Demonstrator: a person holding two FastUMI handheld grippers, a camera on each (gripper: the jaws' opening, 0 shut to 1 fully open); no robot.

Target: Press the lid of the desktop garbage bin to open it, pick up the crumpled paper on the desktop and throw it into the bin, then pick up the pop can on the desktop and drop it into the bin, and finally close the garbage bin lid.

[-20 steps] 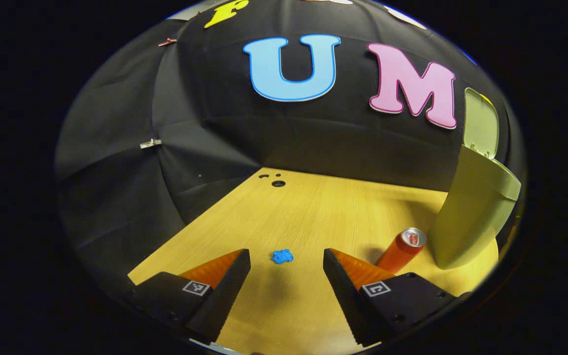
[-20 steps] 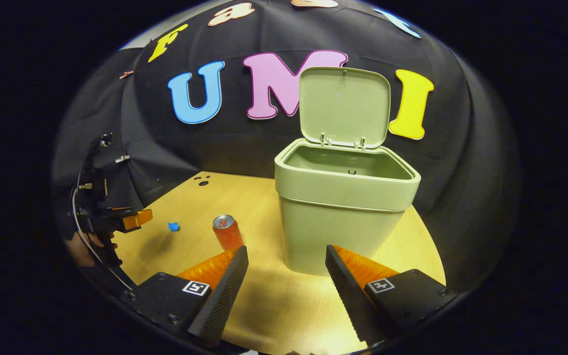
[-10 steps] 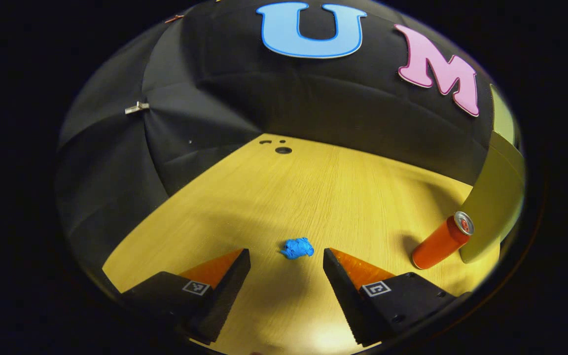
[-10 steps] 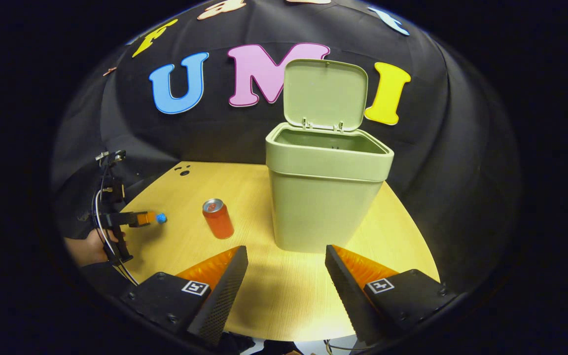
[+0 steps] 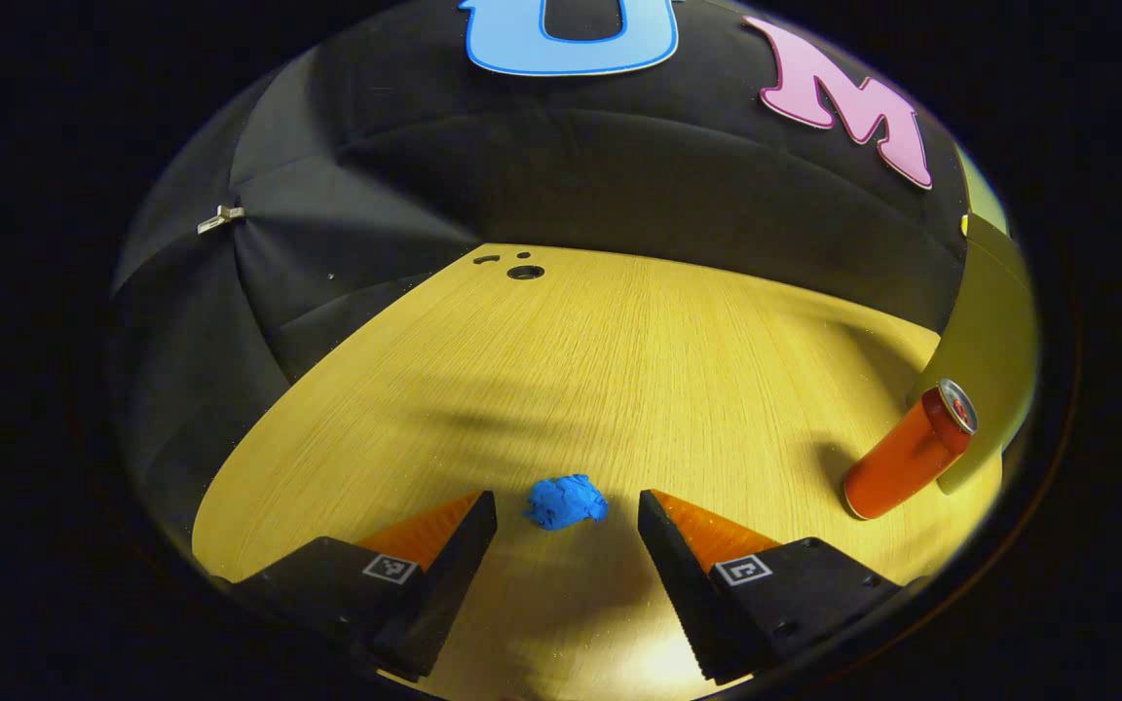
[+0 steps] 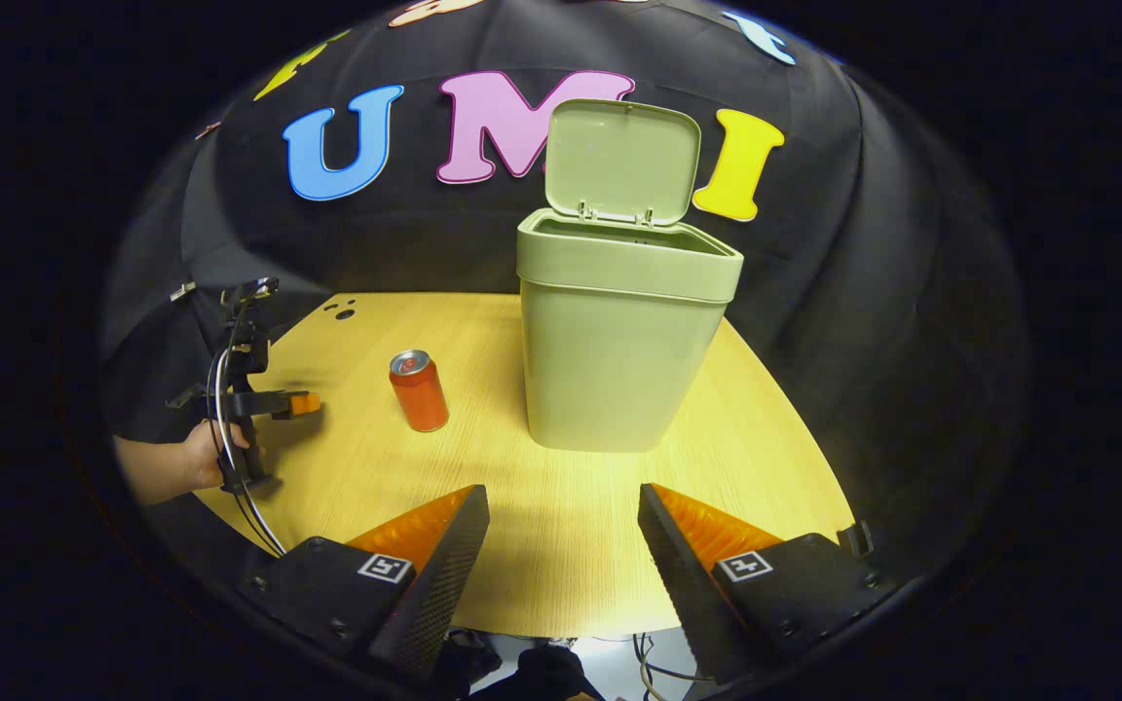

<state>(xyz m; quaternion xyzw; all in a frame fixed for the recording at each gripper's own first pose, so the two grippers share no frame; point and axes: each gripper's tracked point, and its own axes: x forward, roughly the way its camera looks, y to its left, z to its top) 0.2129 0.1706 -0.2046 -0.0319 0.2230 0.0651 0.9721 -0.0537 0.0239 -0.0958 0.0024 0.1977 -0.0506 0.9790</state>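
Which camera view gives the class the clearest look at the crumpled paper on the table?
The left gripper view: the crumpled paper lies close up on the table, just ahead of the open left tool. In the right gripper view, that tool sits far off and small, and the paper cannot be made out there.

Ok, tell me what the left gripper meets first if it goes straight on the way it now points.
Probably the blue crumpled paper: it lies on the table just ahead of the open left gripper, about level with its fingertips and centred between them. Past it lies bare tabletop, though depth is hard to judge.
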